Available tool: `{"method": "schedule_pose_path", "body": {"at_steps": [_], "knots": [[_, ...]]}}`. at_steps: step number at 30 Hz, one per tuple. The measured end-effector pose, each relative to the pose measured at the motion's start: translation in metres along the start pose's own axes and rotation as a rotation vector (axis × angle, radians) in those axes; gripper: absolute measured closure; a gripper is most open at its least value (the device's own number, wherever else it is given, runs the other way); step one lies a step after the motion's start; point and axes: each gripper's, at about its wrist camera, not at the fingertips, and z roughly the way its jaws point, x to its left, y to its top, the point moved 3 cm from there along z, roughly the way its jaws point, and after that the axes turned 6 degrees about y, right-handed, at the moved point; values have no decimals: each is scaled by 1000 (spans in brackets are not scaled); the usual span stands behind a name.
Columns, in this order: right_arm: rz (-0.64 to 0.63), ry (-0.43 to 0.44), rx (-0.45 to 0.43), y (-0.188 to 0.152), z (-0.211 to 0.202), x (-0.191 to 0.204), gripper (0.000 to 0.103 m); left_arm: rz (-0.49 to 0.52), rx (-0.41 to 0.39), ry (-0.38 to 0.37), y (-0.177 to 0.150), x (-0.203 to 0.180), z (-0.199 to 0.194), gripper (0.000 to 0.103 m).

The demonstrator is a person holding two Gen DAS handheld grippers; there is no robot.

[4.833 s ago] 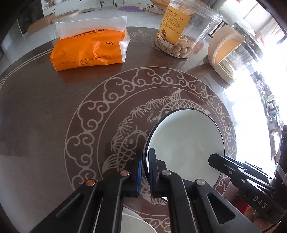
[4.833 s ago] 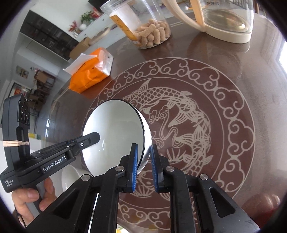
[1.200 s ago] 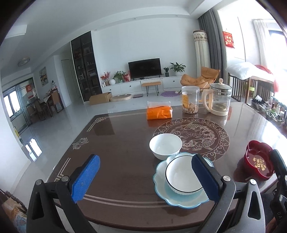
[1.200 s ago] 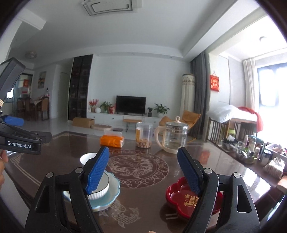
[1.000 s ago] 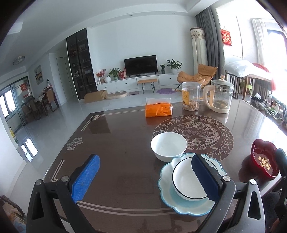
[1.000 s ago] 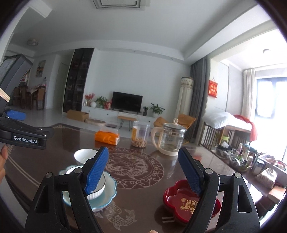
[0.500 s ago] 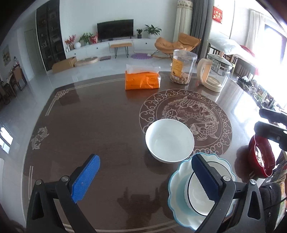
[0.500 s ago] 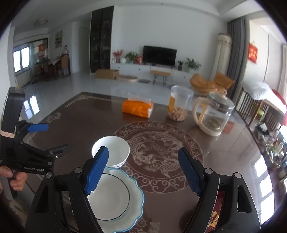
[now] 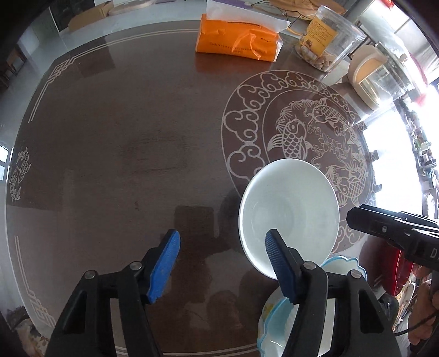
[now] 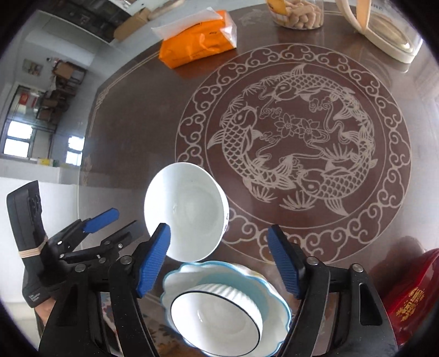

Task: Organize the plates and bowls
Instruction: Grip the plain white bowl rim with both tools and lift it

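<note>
- Left tool (image 9: 221, 263): black plastic arms, ribbed blue pads, silver pivot screws; its handle (image 10: 30, 247) bears white lettering and a tan rubber band
- Right tool (image 10: 219, 263): the same black arms, blue ribbed pads, silver screws

red dish (image 10: 406, 299) cut off, jar (image 10: 299, 12) cropped

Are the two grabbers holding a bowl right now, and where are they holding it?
No, nothing is held. The left gripper and right gripper are closing, but their pads press on nothing; the plain white bowl sits free on the table.
</note>
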Motion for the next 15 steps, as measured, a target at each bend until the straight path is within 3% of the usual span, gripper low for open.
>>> {"method": "schedule_pose_path", "body": {"at_steps": [2,6,8,10,12,15], "knots": [[0,-20,15,1,10,1,70,-5,5,-4,0,-1,5,39],[-33,-64,22,7,25,4,70,-11,9,-7,1,-2,12,54],[-31,-63,27,10,31,3,70,-20,12,-10,2,-1,17,67],[-33,-71,34,11,36,1,72,-24,16,-37,2,-2,22,87],[-40,-80,38,12,41,0,85,-36,13,-79,2,-3,25,98],[-56,-88,39,11,48,0,92,-51,-3,-82,4,-4,24,100]]}}
